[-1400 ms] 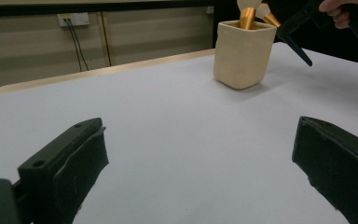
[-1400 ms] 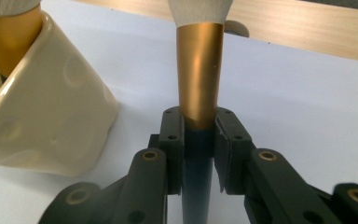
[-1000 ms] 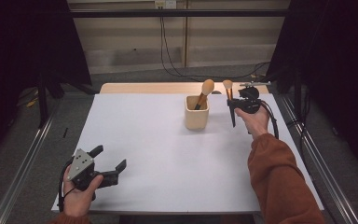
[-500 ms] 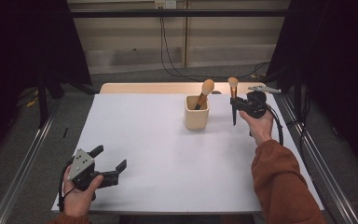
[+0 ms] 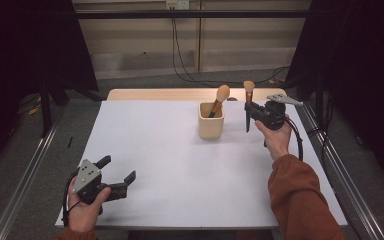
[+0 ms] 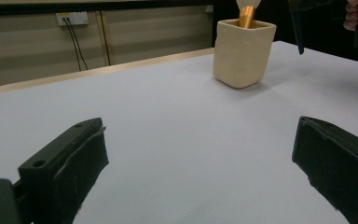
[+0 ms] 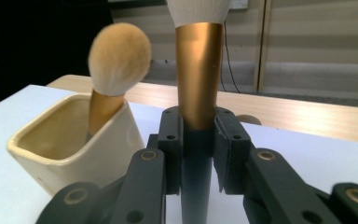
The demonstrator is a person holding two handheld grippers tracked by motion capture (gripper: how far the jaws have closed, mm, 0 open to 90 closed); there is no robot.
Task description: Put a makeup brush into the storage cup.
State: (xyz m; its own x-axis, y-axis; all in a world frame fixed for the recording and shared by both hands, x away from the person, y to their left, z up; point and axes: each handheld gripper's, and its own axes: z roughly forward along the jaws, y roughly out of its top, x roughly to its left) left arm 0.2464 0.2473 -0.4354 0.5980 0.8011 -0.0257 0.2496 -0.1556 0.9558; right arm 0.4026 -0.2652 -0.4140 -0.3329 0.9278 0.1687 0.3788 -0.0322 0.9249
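Brush point(image 5: 248, 102): upright, bristles up, clamped in the right gripper point(image 5: 260, 113), held above the table point(image 5: 170, 150) just right of the cup point(image 5: 211, 121).
Cup: holds another brush point(image 5: 218, 99), leaning.
Left gripper point(image 5: 114, 176): released, jaws wide, near corner.
Step, judged: carry the handle over the cup's free side, lower straight, then release.
Writing: none legible.

Table: white top point(image 5: 180, 165) over a pale wood edge point(image 5: 150, 94) at the far side.
Wall: beige panels point(image 5: 140, 45) with a socket point(image 5: 176, 4) and black cables point(image 5: 177, 55) hanging down.
Floor: grey point(image 5: 35, 150), metal rails point(image 5: 25, 185) along both table sides.
Sides: dark curtains point(image 5: 25, 55).
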